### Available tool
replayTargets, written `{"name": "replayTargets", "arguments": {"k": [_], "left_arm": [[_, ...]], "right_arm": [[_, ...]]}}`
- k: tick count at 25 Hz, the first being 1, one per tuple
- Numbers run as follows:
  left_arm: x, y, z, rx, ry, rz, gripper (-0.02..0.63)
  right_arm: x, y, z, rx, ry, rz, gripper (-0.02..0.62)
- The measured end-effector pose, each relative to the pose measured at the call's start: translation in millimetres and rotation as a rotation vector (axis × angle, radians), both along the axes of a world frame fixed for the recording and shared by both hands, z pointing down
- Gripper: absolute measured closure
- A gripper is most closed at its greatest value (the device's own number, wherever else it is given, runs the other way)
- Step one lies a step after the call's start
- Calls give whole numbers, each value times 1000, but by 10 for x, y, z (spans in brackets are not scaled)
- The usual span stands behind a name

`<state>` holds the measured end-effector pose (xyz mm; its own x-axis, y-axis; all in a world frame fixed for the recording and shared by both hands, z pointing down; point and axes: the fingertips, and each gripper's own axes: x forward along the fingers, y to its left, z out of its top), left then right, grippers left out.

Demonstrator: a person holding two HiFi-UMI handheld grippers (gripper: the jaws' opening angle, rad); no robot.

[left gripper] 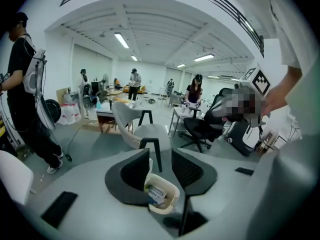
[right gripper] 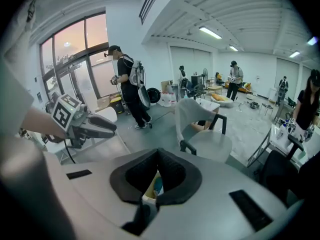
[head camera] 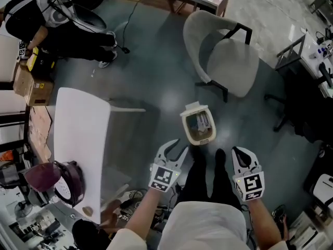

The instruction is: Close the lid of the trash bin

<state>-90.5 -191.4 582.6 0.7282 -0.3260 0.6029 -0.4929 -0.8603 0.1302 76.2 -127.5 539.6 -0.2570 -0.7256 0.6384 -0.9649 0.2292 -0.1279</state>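
Observation:
A small cream trash bin (head camera: pixel 200 141) stands on the grey floor in front of my feet. It is open, its lid (head camera: pixel 193 107) tipped up at the far side, and paper rubbish lies inside. My left gripper (head camera: pixel 175 150) is open and hovers just near and left of the bin, apart from it. Through its parted jaws (left gripper: pixel 160 154) the bin (left gripper: pixel 172 191) shows below. My right gripper (head camera: pixel 240 153) hangs to the right of the bin with its fingertips together and nothing between them. Below its jaws (right gripper: pixel 159 151) a slice of the bin (right gripper: pixel 150 190) shows.
A grey shell chair (head camera: pixel 229 56) stands just beyond the bin. A white tabletop (head camera: pixel 80 139) lies to the left and a black office chair (head camera: pixel 307 113) to the right. A person (head camera: pixel 52 14) stands at the far left. My own legs (head camera: pixel 208 178) are right behind the bin.

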Motion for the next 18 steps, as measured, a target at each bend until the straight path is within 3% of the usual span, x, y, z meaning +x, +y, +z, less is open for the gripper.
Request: {"name": "replayTargets", "arguments": {"k": [7,18], "left_arm": [[234,-432,870,-14,-63,105,451],[315,-775,2301,-94,-207,187,420]], "right_arm": [[20,-142,503,-47,-13,62,583],[-67,-174,1278,-115,-68,97,583]]}}
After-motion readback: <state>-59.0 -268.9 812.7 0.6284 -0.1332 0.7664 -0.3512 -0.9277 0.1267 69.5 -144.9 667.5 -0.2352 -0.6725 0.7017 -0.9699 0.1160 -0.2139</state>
